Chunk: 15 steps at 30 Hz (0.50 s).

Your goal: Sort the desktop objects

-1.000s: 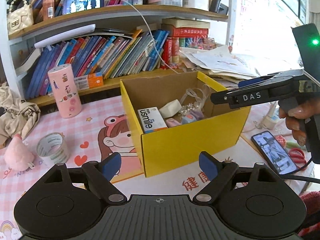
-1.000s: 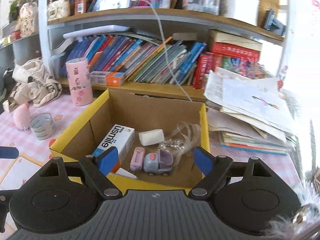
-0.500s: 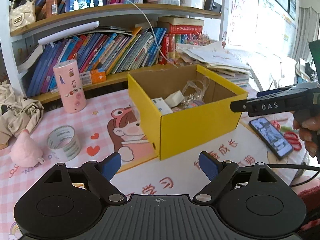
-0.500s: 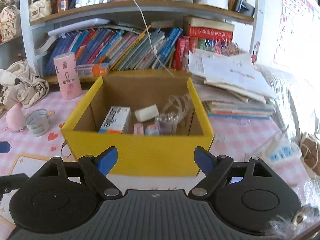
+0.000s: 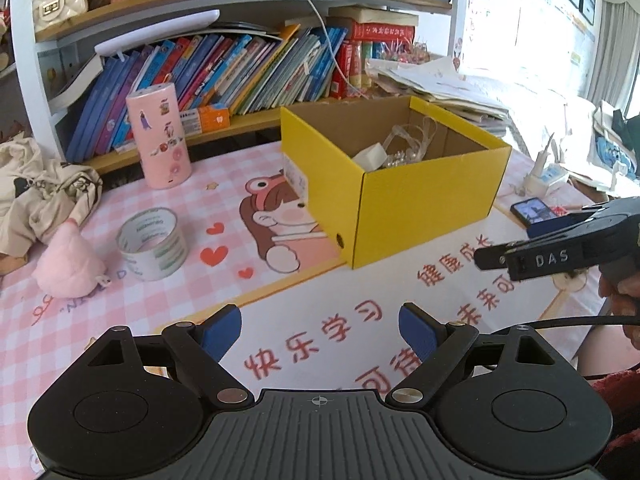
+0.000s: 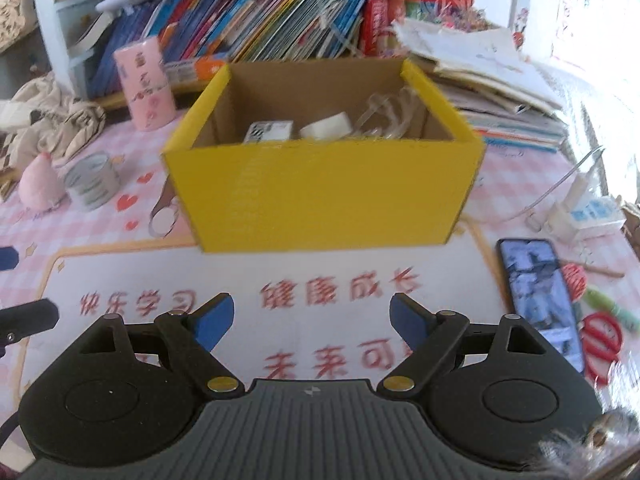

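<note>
Hovering low over the surface, the left gripper is standing wide open with nothing between its blue pads, and the right gripper is spread just as wide and equally empty, both hanging over the printed mat in front of the box.

Just beyond them the yellow box is sitting upright and open-topped, holding a white printed carton, a white block and some clear ribbon-like pieces. To its left, loose on the surface, a tape roll is lying on its side beside a pink plush toy, with a pink canister standing upright farther back near the bookshelf. To the right a phone and red scissors are lying flat.

As a judgement, this is a pause between items: some things are lying in the box, others outside it. Whether more is to go in cannot be settled here; if so, the tape roll is sitting nearest the left gripper, calling for a wide, level approach.
</note>
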Each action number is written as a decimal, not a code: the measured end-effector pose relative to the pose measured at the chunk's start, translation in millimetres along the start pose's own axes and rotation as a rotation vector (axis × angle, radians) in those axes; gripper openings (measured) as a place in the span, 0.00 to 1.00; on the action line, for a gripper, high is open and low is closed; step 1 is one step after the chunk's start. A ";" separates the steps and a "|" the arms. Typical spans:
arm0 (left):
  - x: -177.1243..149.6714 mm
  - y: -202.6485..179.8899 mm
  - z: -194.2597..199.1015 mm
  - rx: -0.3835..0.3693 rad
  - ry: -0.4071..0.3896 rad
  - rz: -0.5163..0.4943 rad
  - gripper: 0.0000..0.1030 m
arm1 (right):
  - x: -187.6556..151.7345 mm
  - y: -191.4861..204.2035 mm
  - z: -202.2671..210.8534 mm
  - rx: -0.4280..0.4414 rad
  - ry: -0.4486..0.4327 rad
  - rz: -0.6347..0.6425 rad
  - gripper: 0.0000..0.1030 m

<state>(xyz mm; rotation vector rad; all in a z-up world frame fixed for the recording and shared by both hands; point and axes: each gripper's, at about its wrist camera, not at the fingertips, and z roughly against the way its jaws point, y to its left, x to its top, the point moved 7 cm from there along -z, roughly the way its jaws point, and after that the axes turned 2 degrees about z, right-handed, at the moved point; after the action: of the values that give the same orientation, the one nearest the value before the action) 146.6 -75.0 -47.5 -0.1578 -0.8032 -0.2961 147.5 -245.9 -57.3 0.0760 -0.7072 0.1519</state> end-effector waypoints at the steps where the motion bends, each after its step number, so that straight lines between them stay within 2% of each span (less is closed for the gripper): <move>1: -2.3 1.9 0.6 0.001 0.006 -0.003 0.86 | -2.7 4.4 -2.5 0.007 0.013 0.003 0.86; 6: -13.4 13.5 2.7 0.012 0.038 -0.010 0.86 | -14.2 17.4 -11.7 0.007 0.078 -0.012 0.86; 15: -24.7 36.0 13.0 0.035 0.038 -0.014 0.92 | -18.9 49.8 -15.2 0.021 0.090 0.027 0.88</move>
<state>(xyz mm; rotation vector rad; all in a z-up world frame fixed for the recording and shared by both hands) 133.1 -32.7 -57.5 -0.1135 -0.7713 -0.2969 134.9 -197.1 -80.3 0.0790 -0.6174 0.1876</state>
